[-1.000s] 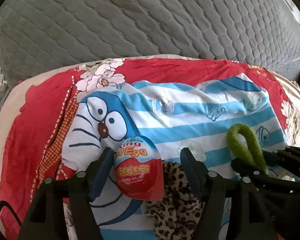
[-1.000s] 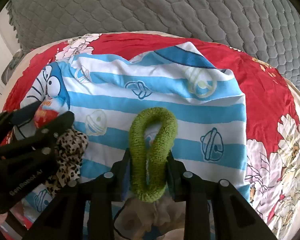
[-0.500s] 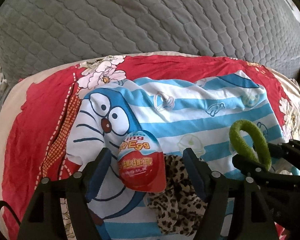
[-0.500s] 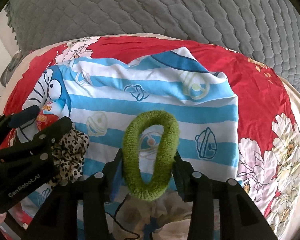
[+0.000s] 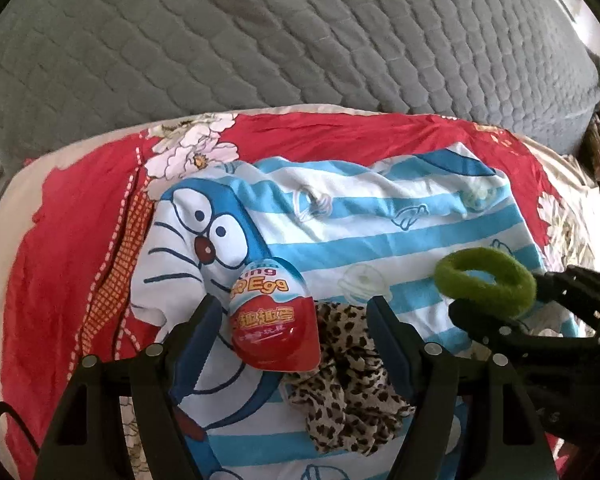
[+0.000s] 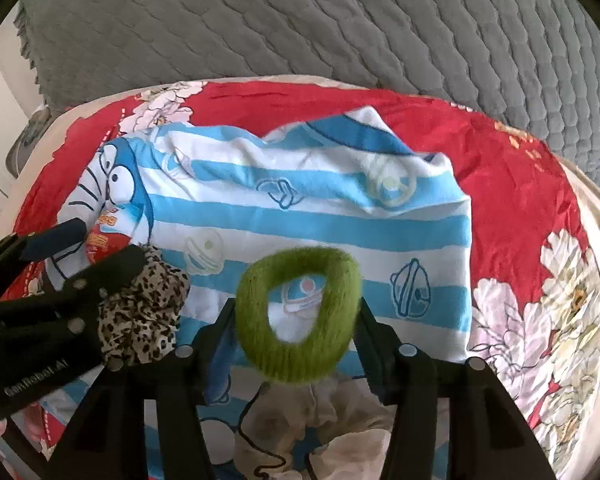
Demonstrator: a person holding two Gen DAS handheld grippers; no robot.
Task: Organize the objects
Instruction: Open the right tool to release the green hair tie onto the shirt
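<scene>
My left gripper [image 5: 292, 312] stands open over a blue striped cartoon cloth [image 5: 380, 220]. A red and blue toy egg [image 5: 274, 320] lies between its fingers, leaning on the left one. A leopard-print scrunchie [image 5: 348, 380] lies by the right finger. My right gripper [image 6: 296, 312] has its jaws opening, with a green fuzzy scrunchie [image 6: 298, 316] between them. The ring has sprung nearly round and its sides still touch both fingers [image 6: 224, 320]. It is blurred. In the left wrist view the green scrunchie [image 5: 486, 282] sits at the right gripper's tips. In the right wrist view the left gripper [image 6: 80, 248] is at the left.
The striped cloth [image 6: 300, 216] lies on a red floral sheet [image 5: 80, 240]. A grey quilted cover [image 5: 300, 40] rises behind it. A crumpled pale cloth with a thin black cord [image 6: 300, 432] lies under the right gripper.
The right jaws have spread and the green scrunchie has gone from a squeezed narrow loop to a nearly round ring. The left gripper and the egg have barely moved.
</scene>
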